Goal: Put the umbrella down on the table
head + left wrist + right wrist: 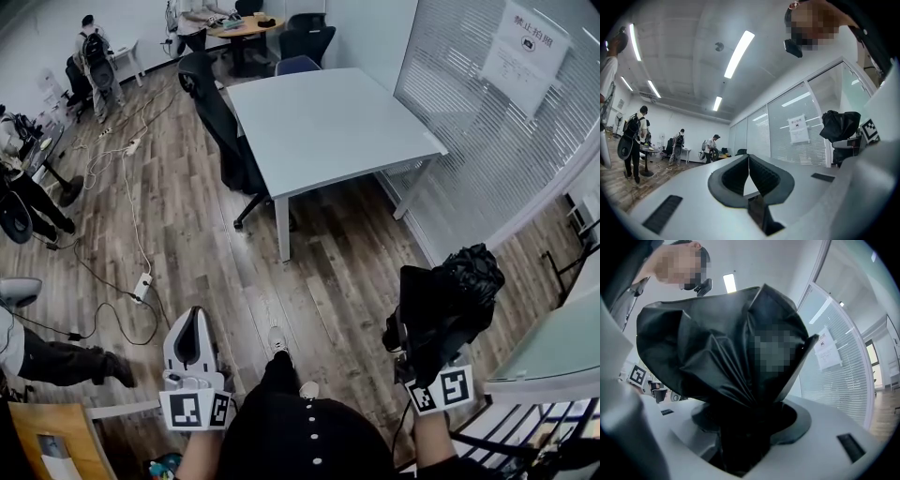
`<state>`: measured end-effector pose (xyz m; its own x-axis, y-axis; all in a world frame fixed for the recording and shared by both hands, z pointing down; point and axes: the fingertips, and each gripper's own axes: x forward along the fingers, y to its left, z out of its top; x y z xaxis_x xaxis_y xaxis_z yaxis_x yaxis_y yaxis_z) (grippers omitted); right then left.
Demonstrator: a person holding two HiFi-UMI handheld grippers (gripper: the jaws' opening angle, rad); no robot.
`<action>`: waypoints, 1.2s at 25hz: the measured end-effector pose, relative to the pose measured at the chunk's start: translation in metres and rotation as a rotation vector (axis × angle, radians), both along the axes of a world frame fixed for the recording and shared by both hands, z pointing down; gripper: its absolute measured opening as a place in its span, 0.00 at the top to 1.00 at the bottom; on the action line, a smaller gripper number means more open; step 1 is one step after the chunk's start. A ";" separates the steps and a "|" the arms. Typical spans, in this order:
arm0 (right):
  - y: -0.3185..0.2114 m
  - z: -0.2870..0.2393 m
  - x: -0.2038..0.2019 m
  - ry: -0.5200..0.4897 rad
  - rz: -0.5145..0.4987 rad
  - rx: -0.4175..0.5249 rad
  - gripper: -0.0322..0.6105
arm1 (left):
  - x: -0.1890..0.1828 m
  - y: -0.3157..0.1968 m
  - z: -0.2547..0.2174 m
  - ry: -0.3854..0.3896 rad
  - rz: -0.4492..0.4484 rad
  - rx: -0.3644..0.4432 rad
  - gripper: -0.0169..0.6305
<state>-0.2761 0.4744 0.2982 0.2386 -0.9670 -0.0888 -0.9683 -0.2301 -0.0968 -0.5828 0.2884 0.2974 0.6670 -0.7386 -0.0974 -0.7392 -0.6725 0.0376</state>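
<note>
A folded black umbrella (455, 291) sticks up out of my right gripper (419, 339), which is shut on its bunched fabric low at the right of the head view. In the right gripper view the umbrella (726, 348) fills the frame, its cloth pinched between the jaws of that gripper (750, 427). My left gripper (194, 315) hangs low at the left over the wooden floor, with its jaws closed together and nothing between them (749, 159). The umbrella (839, 124) also shows at the right of the left gripper view. The light grey table (328, 122) stands ahead, well beyond both grippers, with a bare top.
A black office chair (220, 122) stands at the table's left side. A glass wall with blinds (506, 141) and a paper notice (525, 47) runs along the right. Cables and a power strip (142, 286) lie on the floor. Another tabletop corner (553, 352) is at lower right. People stand far left.
</note>
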 end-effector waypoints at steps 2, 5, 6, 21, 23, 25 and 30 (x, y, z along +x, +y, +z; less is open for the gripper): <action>-0.007 -0.001 0.004 0.011 -0.004 -0.004 0.54 | 0.006 -0.008 -0.001 0.003 0.002 0.003 0.95; -0.019 -0.004 0.015 0.017 0.002 0.003 0.54 | 0.018 -0.021 -0.006 0.012 0.009 0.015 0.95; -0.023 -0.005 0.019 0.017 0.006 0.006 0.54 | 0.023 -0.026 -0.007 0.014 0.012 0.018 0.95; -0.103 -0.021 0.075 0.018 0.049 0.021 0.54 | 0.093 -0.115 -0.007 0.013 0.071 -0.003 0.95; -0.113 -0.020 0.079 0.019 0.057 0.019 0.54 | 0.099 -0.127 -0.006 0.012 0.082 -0.001 0.95; -0.123 -0.018 0.082 0.020 0.062 0.019 0.54 | 0.103 -0.140 -0.006 0.011 0.086 0.001 0.95; -0.147 -0.019 0.091 0.020 0.082 0.018 0.54 | 0.111 -0.168 -0.006 0.019 0.099 0.004 0.95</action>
<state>-0.1855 0.3270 0.2792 0.3151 -0.9425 -0.1111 -0.9481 -0.3072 -0.0823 -0.4713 0.1199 0.2913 0.7346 -0.6690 -0.1133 -0.6684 -0.7422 0.0485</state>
